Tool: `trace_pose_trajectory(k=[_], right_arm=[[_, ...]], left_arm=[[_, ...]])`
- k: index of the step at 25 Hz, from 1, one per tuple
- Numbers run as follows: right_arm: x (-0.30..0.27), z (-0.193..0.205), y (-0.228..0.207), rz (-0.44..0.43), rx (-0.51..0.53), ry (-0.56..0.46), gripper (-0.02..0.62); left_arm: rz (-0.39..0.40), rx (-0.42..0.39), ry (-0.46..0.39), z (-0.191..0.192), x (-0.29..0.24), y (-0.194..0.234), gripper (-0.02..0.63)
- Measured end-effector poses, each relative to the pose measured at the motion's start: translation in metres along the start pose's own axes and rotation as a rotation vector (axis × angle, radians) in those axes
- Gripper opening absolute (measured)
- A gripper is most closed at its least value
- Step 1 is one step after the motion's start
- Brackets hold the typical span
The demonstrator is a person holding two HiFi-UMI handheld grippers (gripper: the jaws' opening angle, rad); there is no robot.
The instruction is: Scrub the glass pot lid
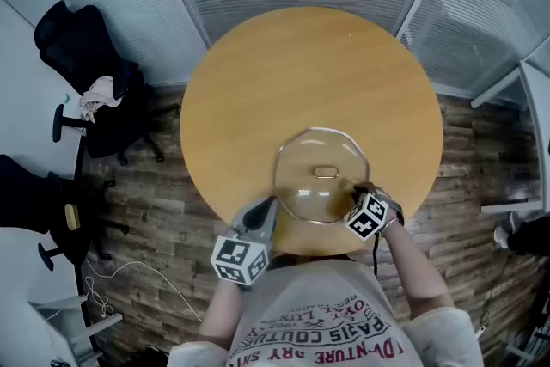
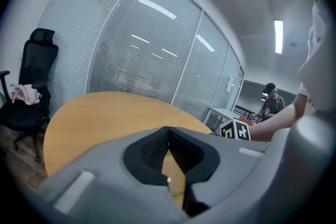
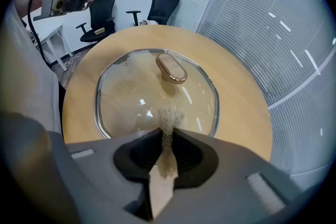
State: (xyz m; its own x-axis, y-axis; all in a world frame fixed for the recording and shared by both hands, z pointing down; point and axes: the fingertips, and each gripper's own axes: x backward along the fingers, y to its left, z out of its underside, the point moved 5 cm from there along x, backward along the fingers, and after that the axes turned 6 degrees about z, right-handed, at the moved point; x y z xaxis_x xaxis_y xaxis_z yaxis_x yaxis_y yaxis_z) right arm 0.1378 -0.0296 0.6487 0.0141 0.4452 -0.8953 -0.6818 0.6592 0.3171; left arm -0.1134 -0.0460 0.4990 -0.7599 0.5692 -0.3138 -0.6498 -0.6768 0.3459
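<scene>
Head view: the glass pot lid lies flat on the near half of a round wooden table, handle side up, w/ a small oval handle at its centre. From near-left the left gripper reaches in, tips at the lid's near-left rim. From near-right the right gripper has its tips over the glass just inside the rim, to the right of the handle & nearer the person. The lid is clear glass w/ a thin bright metal rim, roundish outline w/ soft corners. Table top is smooth, honey-coloured. The floor is dark wood planks; black office chairs stand at left. Left gripper view: grey jaws w/ black ribbed pads, tips met, nothing seen pinched betw. them. Thru the narrow gap below the tips show a strip of table & a thin shiny bit of lid rim, so the lid edge sits right under the jaws; contact can't be told. The right gripper's marker cube is off to the right. Right gripper view: jaws clamped on a tan scrub pad, coarse & fibrous, its frayed end poking past the tips onto the near part of the glass, handle straight ahead. The handle is a smooth rose-gold oval. The glass is slightly domed, w/ light streaks & a hazy patch left of centre, and has a small vent hole near the far-left rim. Blind-covered glass walls stand behind.
</scene>
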Motion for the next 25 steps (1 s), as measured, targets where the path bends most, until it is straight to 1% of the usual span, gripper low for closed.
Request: trace_pose_trajectory(k=[7,15,20,25], right_arm=[[0.011,0.001,0.029,0.002,-0.156,0.028,0.058],[0.02,-0.014,0.067,0.018,-0.284,0.038,0.058],[0.023,-0.034,0.098,-0.006,-0.293,0.019,0.058],[0.027,-0.057,0.124,-0.056,-0.236,-0.044,0.06]], left_arm=[[0.042,-0.013,0.011,0.006,0.014,0.003,0.008],[0.07,-0.029,0.017,0.013,0.044,0.012,0.008],[0.076,-0.038,0.022,0.018,0.064,0.019,0.008],[0.07,-0.042,0.026,0.019,0.08,0.023,0.008]])
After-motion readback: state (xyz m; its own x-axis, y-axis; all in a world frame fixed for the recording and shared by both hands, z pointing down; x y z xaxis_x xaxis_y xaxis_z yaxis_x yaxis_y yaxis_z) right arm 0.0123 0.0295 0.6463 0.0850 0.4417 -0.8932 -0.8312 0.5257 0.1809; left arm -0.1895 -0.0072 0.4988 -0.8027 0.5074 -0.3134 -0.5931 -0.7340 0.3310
